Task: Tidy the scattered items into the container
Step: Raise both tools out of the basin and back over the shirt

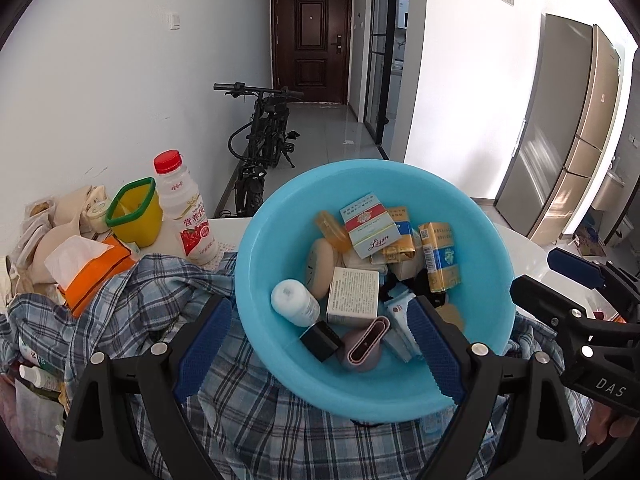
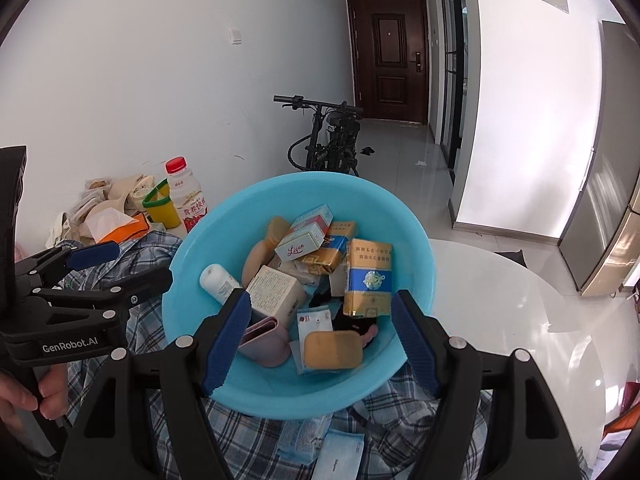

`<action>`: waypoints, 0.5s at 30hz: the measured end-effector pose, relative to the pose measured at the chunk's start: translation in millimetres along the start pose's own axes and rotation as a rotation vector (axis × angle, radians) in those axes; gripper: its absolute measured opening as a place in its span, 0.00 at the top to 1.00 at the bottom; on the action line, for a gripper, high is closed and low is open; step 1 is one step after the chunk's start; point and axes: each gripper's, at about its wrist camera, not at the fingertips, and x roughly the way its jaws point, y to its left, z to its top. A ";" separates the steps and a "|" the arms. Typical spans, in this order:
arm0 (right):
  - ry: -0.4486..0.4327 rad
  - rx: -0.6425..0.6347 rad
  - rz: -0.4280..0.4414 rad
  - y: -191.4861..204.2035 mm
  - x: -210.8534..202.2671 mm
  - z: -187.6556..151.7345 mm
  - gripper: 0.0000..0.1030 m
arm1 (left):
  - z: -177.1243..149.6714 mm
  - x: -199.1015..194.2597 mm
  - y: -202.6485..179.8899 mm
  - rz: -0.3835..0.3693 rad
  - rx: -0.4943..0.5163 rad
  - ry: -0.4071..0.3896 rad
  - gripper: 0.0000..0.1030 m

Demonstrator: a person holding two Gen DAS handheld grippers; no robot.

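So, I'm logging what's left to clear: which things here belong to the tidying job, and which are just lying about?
Job:
blue basin
cigarette packs in it
white bottle in it
plaid shirt under it

Lying about:
red-capped drink bottle
yellow cup
orange tissue pack
bicycle

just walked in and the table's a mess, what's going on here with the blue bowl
A person is tidying with a handheld gripper in each hand. The blue bowl sits on a plaid shirt and already holds cigarette packs, small boxes and a white bottle. The left gripper and right gripper hover at its near rim, jaws open and empty. A drink bottle and tissue pack remain outside.
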 end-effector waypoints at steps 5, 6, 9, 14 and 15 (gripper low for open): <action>-0.007 0.014 -0.002 0.9 -16.7 -16.4 0.31 | -16.0 -22.0 -0.2 -0.003 -0.009 -0.006 0.12; -0.010 0.017 -0.001 0.4 -20.2 -18.9 0.31 | -18.4 -26.0 -0.7 -0.003 -0.008 -0.007 0.12; -0.018 0.018 -0.004 1.2 -30.6 -24.6 0.31 | -25.5 -36.8 -3.2 0.000 -0.001 -0.015 0.12; -0.025 0.016 -0.009 1.7 -40.0 -29.0 0.30 | -32.9 -46.6 -6.9 -0.002 0.003 -0.014 0.12; -0.025 0.016 -0.009 1.8 -41.0 -29.7 0.30 | -33.5 -47.6 -6.7 -0.002 0.001 -0.015 0.12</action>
